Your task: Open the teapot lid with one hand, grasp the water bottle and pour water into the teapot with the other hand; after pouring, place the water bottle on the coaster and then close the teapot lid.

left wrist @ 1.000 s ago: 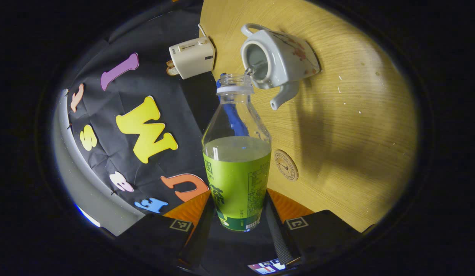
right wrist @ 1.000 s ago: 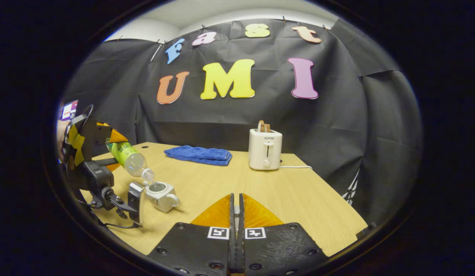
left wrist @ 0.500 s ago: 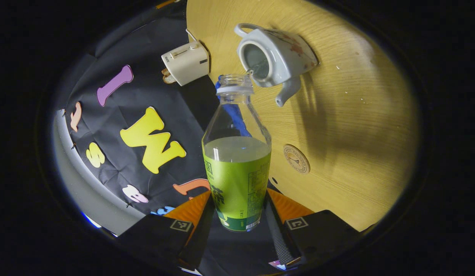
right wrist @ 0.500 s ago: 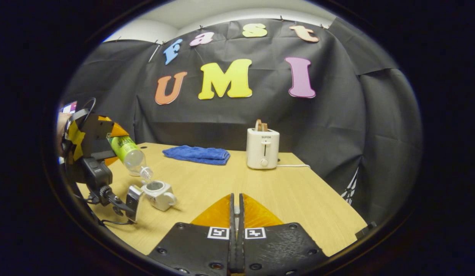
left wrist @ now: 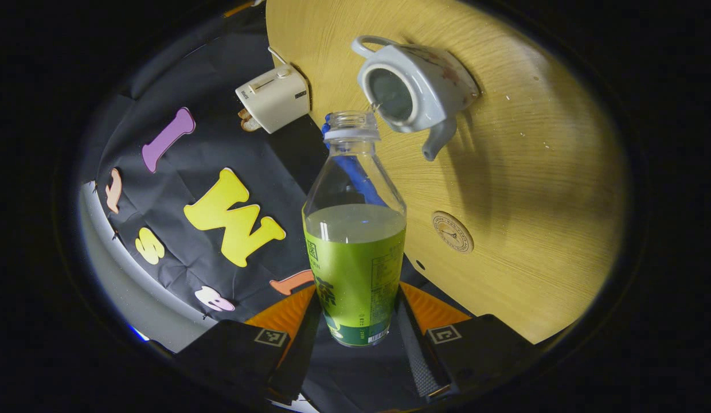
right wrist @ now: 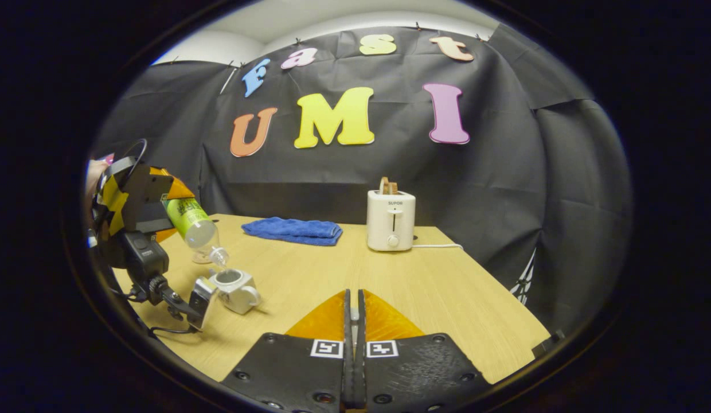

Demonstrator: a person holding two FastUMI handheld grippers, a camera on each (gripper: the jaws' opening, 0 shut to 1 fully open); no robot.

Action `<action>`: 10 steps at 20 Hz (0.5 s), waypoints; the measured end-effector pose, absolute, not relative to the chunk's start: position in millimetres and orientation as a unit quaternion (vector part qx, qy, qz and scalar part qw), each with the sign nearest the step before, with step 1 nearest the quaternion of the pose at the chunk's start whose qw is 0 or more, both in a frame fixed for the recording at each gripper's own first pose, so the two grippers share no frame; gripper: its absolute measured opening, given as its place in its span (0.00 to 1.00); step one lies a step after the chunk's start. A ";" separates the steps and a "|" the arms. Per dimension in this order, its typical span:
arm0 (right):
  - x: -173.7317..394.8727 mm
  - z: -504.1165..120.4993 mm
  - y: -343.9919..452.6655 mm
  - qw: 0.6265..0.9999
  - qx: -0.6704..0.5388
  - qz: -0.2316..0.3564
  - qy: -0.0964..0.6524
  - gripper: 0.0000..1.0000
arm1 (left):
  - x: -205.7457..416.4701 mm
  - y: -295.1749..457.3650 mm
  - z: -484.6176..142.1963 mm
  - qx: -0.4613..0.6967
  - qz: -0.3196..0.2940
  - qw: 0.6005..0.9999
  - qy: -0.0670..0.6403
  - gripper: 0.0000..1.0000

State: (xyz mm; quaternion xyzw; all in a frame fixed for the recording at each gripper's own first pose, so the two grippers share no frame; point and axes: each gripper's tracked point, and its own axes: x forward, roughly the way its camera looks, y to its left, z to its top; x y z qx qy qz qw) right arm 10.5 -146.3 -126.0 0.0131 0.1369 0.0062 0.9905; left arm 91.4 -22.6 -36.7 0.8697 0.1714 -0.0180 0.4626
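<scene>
At bench, 12 o'clock: teapot (left wrist: 413, 86) stood lidless.
Left gripper (left wrist: 355, 327): clamped on tilted water bottle (left wrist: 354, 241).
Right gripper (right wrist: 353, 321): fingers together; anything between them indiscernible.
Risk: mouth off-centre, spillage probable.

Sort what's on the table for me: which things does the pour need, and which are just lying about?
For the job:
- water bottle, clamped in the left hand-held gripper, tipped over the teapot
- teapot, lid off
- coaster, bare, beside the teapot
- right hand-held gripper, fingers closed together

Lying about:
- toaster, at the table's back
- blue cloth, folded, left of the toaster
</scene>
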 end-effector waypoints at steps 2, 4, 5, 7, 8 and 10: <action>9.8 -126.2 -146.7 0.991 0.013 0.007 0.136 0.00 | 91.5 -24.0 -34.6 0.872 -0.017 0.457 0.172 0.74; 9.6 -126.2 -146.6 0.991 0.013 0.007 0.137 0.00 | 92.0 -24.0 -33.6 0.873 -0.018 0.456 0.171 0.74; 9.7 -126.6 -146.6 0.990 0.013 0.007 0.137 0.00 | 92.0 -24.6 -33.4 0.874 -0.019 0.456 0.169 0.74; 10.0 -125.7 -146.7 0.991 0.012 0.007 0.136 0.00 | 91.5 -24.9 -33.9 0.873 -0.018 0.457 0.167 0.73; 9.6 -125.1 -146.4 0.991 0.012 0.007 0.136 0.00 | 92.6 -26.0 -33.5 0.874 -0.018 0.457 0.162 0.74; 8.9 -124.2 -146.4 0.991 0.011 0.007 0.135 0.00 | 92.4 -25.5 -33.3 0.873 -0.019 0.459 0.161 0.74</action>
